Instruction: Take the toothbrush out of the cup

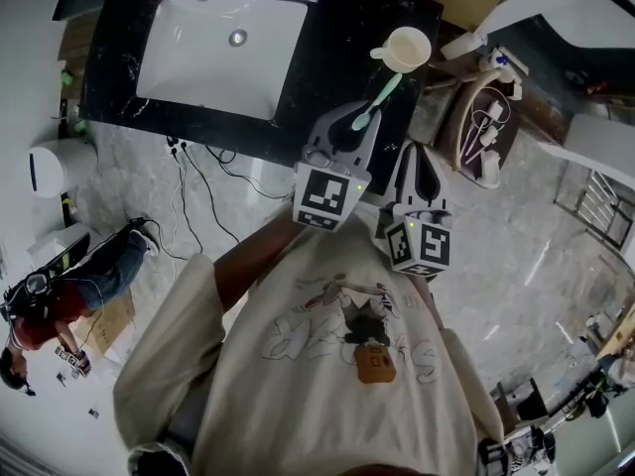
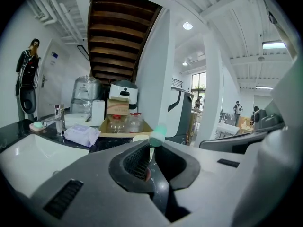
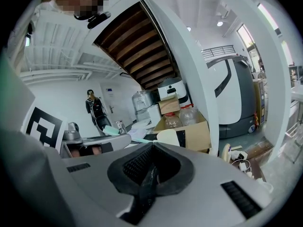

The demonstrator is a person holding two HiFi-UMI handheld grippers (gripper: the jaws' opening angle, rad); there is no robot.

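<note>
A mint-green toothbrush (image 1: 380, 100) slants between the jaws of my left gripper (image 1: 354, 125), which is shut on its lower end. Its far end lies just short of the cream cup (image 1: 406, 48), which stands at the right end of the black counter (image 1: 337, 38). In the left gripper view the brush's green end (image 2: 157, 135) sticks up between the closed pads, and the cup (image 2: 140, 138) peeks out behind them. My right gripper (image 1: 425, 172) hangs beside the left one, shut and holding nothing. Its own view shows the cup (image 3: 173, 137) ahead.
A white basin (image 1: 223, 53) fills the counter's left part, with a faucet (image 2: 59, 119) and a pack of wipes (image 2: 81, 135) behind it. A cardboard box with jars (image 2: 124, 124) stands further back. Cables (image 1: 198, 191) trail on the floor, and a rack (image 1: 486, 127) stands right of the counter.
</note>
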